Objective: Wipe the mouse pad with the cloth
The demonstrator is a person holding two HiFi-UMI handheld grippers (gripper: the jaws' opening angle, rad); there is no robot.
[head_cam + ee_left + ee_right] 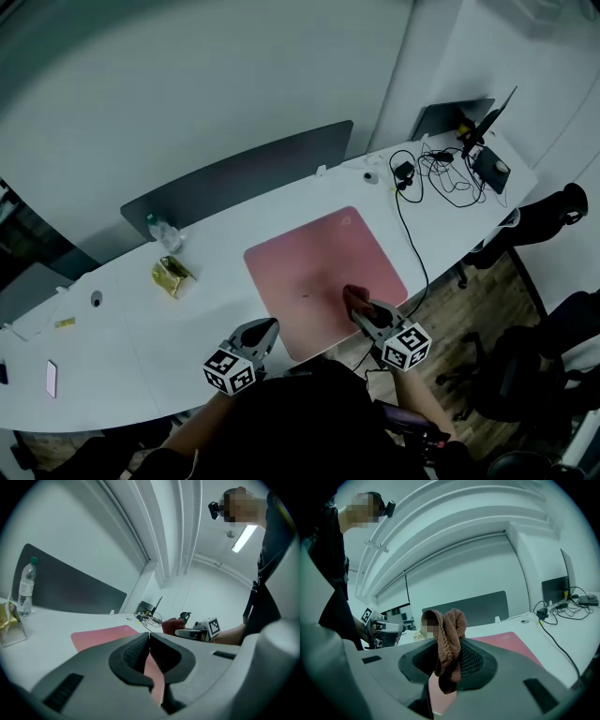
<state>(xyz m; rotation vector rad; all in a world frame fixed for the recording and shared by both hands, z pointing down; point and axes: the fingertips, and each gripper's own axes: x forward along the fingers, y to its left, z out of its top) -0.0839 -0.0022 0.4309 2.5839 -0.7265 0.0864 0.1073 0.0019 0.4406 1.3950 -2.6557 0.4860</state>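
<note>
**Wiping stage, head view with both gripper views.** The right tongs (449,641) are clamped on a bunched, reddish-brown knitted cloth (451,620). The cloth sticks out past the tips and hangs in a fold below them. In the head view the cloth sits over the near right part of the flat, pink, rounded-square mouse pad (319,262), inside its edge. Whether it presses on the surface or rides just above it cannot be read.

The left tongs (149,638) are pressed together at the tips with nothing between them. They hang just off the pad's near left corner, over the white curved table (122,347) that carries the pad. Beyond the pad's left edge stand a clear plastic water bottle (165,233) and a crumpled gold foil packet (172,277). A tangle of black cables (441,173) lies beyond the far right corner, with one lead running down beside the pad's right edge.

**Judgement.** The cloth is gripped and on station, so the stroke across the pad is the step in hand, and most of the pad lies ahead of the cloth. The next move calls for the cloth to bear flat on the pad and sweep toward the far and left sides in overlapping passes. The free tongs could pin the near left corner against sliding. The lead by the right edge is to be avoided.
</note>
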